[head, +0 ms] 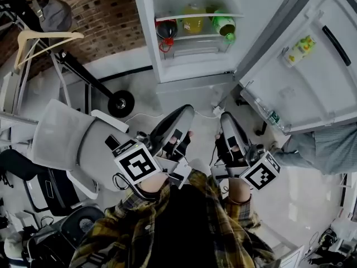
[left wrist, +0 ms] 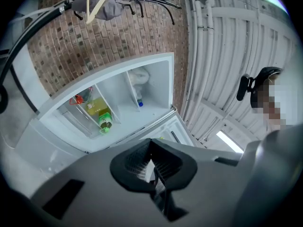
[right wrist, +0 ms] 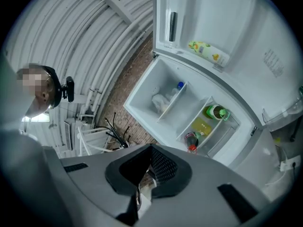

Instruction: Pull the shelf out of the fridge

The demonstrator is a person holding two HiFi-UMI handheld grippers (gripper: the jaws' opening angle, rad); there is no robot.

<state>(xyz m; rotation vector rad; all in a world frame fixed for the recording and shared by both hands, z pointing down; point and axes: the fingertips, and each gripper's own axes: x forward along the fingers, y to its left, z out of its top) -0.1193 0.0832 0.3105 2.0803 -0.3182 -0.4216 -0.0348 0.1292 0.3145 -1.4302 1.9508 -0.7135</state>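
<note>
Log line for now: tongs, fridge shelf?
left tongs: shut, empty | right tongs: shut, empty | white fridge: door open | bottle-laden shelf: in place, untouched

Fridge door [head: 312, 66] stands wide open at right; compartment mouth unblocked. Bare floor [head: 184, 96] before the fridge [head: 189, 68], white cable [head: 146, 115] across it. Three bottles [head: 192, 21] crowd the shelf [head: 195, 37]. Grey chair [head: 64, 135], wheeled stand [head: 121, 103] at left.
</note>
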